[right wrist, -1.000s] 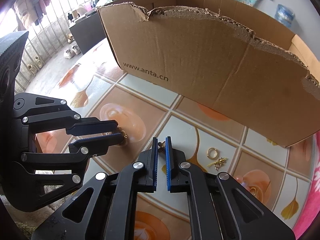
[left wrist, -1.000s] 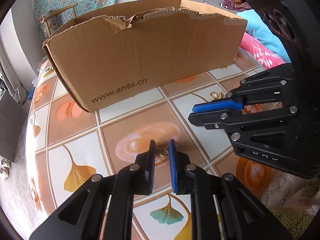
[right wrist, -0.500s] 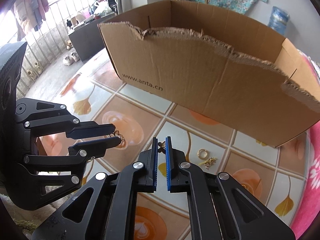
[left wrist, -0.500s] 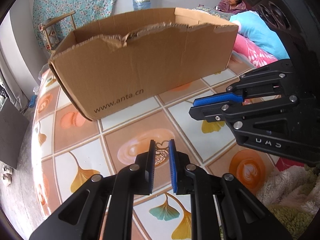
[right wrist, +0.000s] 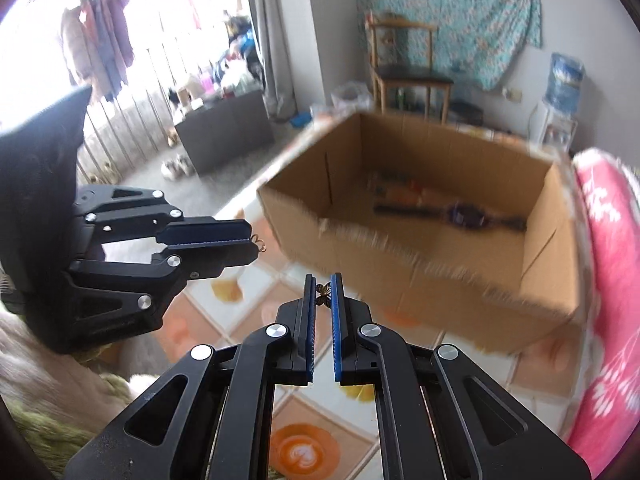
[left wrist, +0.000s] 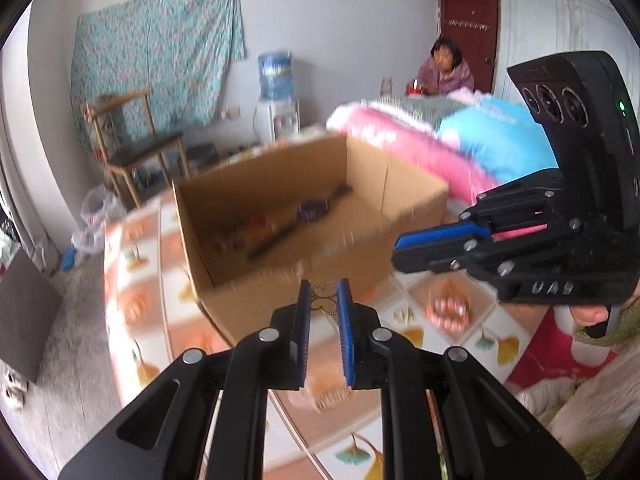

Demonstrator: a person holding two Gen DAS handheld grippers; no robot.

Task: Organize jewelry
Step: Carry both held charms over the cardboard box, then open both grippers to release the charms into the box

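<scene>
Left wrist view: the left claw [left wrist: 323, 292] pinches a gold openwork piece [left wrist: 325, 299] at its fingertips, above the near wall of an open cardboard box [left wrist: 404, 196] at frame centre.

At right, the right claw [left wrist: 398, 252] hangs over the tiled table [left wrist: 460, 332], where small gold bits [left wrist: 403, 314] lie below it. Dark, blurred items lie on the box floor. Behind are a wooden chair [left wrist: 136, 148] at upper left, a water dispenser [left wrist: 276, 96], pink and blue bedding [left wrist: 452, 140] and a seated person [left wrist: 444, 68]. In the right wrist view, the right claw [right wrist: 324, 294] is pressed together on a small butterfly charm [right wrist: 323, 294].
</scene>
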